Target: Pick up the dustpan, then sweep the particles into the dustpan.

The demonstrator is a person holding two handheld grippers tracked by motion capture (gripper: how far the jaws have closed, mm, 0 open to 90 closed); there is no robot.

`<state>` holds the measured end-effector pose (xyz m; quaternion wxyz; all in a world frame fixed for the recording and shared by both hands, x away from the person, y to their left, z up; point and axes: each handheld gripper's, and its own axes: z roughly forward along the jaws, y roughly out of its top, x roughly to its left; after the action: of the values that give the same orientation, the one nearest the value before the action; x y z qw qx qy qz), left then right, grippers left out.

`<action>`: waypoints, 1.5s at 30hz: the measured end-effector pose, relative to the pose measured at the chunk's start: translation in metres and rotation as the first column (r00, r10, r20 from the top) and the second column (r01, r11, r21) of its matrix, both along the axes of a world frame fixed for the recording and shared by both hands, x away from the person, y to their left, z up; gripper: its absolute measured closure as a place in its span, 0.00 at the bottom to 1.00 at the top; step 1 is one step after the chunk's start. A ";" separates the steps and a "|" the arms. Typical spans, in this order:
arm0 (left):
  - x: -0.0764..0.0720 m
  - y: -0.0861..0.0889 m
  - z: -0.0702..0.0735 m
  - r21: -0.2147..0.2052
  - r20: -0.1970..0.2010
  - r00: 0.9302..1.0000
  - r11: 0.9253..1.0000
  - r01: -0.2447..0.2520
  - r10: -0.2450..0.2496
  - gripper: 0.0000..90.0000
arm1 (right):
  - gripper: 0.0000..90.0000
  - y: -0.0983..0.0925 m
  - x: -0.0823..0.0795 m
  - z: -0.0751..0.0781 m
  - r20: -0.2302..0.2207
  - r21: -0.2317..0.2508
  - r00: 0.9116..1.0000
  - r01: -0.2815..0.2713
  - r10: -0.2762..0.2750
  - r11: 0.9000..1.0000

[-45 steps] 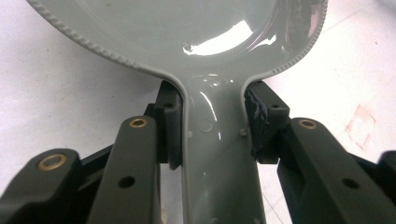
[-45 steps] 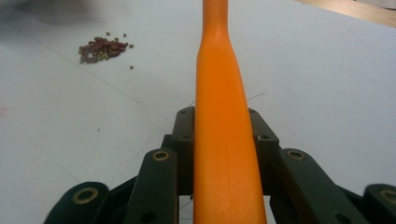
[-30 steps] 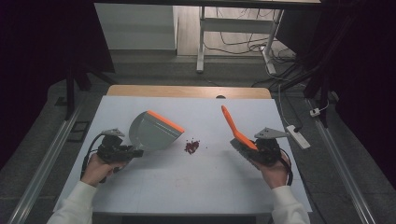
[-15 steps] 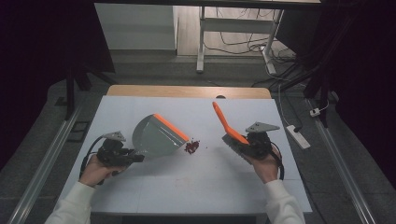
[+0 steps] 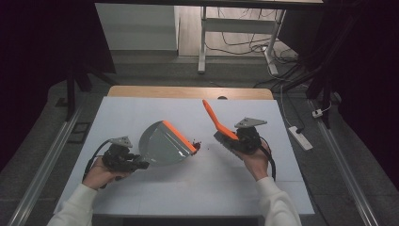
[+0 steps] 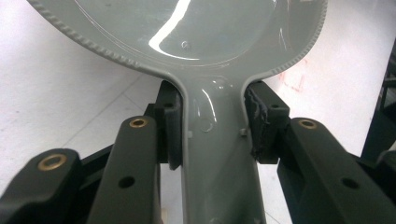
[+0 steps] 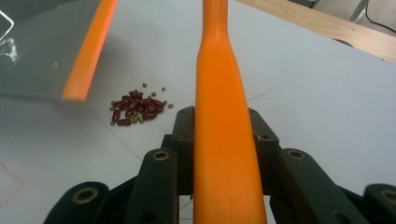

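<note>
Dustpan and brush set either side of a small bean pile.

Left gripper (image 5: pixel 123 159) is clamped on the grey plastic dustpan (image 5: pixel 162 145) handle, right gripper (image 5: pixel 244 141) on the orange-handled brush (image 5: pixel 217 122). Press the pan's orange lip flat just beside the red and green beans (image 7: pixel 137 107), then sweep leftward.

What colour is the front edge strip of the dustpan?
Orange: the strip along the grey dustpan lip. It shows best in the high view.

Overhead forward-down; two close jaw-mounted cameras
</note>
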<state>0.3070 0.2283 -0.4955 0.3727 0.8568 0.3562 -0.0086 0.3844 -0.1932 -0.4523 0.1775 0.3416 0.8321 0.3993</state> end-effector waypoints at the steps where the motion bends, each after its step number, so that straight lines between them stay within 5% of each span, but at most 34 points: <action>1: 0.000 0.000 0.000 0.003 0.001 1.000 1.000 0.006 -0.006 0.68 | 0.78 0.002 0.001 0.000 -0.001 0.001 1.000 -0.001 0.001 1.000; 16: -0.003 -0.012 -0.005 0.042 -0.018 0.998 0.997 0.069 -0.068 0.68 | 0.78 0.025 0.020 0.001 0.016 0.011 1.000 -0.009 0.009 1.000; 45: -0.004 -0.008 -0.012 0.096 -0.076 0.994 0.992 0.084 -0.077 0.68 | 0.78 0.050 0.031 -0.014 0.003 -0.022 0.999 -0.035 0.035 0.999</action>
<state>0.3033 0.2200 -0.5072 0.3158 0.8871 0.3345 -0.0369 0.4159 -0.1430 -0.4666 0.1755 0.3243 0.8421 0.3935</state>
